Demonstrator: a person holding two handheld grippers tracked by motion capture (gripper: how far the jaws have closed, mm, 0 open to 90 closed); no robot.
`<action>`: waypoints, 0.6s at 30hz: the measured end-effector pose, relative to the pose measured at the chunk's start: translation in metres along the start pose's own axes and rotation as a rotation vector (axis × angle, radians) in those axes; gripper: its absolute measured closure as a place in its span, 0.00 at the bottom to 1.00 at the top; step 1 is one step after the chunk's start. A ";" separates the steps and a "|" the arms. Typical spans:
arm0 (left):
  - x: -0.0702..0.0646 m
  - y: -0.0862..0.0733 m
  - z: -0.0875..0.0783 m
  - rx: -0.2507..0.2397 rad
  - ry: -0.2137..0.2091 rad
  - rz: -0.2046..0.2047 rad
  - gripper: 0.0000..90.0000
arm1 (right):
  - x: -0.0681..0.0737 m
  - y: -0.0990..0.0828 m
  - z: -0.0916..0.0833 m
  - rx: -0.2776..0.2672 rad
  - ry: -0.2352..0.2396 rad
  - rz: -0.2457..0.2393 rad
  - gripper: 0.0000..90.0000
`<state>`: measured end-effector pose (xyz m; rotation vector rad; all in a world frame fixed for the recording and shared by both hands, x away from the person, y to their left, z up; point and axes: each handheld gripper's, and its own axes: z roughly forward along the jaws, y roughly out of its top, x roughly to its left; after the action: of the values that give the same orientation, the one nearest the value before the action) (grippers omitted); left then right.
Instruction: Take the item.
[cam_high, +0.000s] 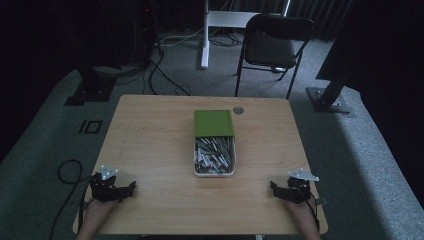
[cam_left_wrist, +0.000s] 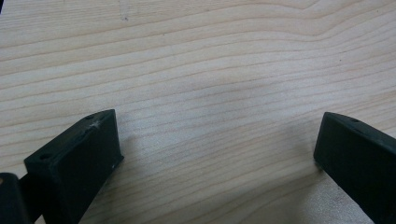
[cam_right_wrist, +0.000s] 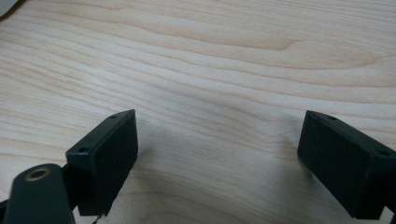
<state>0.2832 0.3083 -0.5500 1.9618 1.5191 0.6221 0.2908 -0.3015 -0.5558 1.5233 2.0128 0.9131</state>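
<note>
High view: I see the pale wooden surface (cam_high: 150, 145) with a white rectangular box of small metal-and-red pieces (cam_high: 214, 156) at its centre, at 12 o'clock from my hands.
Lid: a green square plastic lid (cam_high: 214, 123) sits at the box's 12 o'clock end, touching it.
Left gripper (cam_high: 131, 186): at 8 o'clock from the box, well apart; my fingers (cam_left_wrist: 74, 163) stand wide apart over bare wood.
Right gripper (cam_high: 273, 187): at 4 o'clock from the box; fingers (cam_right_wrist: 105, 158) spread apart, clamping nothing.
</note>
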 end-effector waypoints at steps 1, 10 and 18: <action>0.000 0.000 0.000 0.000 0.000 0.001 0.01 | 0.000 0.000 0.000 0.001 -0.001 -0.002 0.13; 0.000 0.000 0.000 0.000 0.000 0.000 0.01 | 0.001 0.001 0.001 0.007 -0.013 -0.017 0.13; 0.000 0.000 0.000 0.000 0.000 0.000 0.01 | 0.000 0.002 0.002 0.006 -0.017 -0.013 0.13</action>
<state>0.2832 0.3083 -0.5500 1.9617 1.5189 0.6223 0.2931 -0.3010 -0.5560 1.5145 2.0131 0.8868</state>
